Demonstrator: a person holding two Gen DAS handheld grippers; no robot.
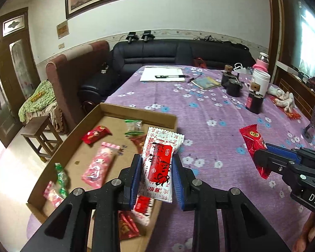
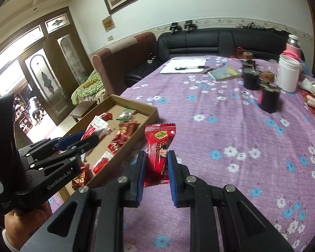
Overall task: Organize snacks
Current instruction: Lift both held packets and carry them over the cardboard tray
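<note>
- Left wrist view: the left gripper (image 1: pixel 156 175) is clamped on a white-and-red snack packet (image 1: pixel 160 161), long axis running up and away along the fingers. The packet hangs over the near right corner of the cardboard tray (image 1: pixel 136 110), which lies ahead and to the left, so this hand is the nearer.
- Right wrist view: the right gripper (image 2: pixel 156 175) pinches a red snack packet (image 2: pixel 159 147), upright, above the purple worktop (image 2: pixel 231 126); the tray sits just to its left.
</note>
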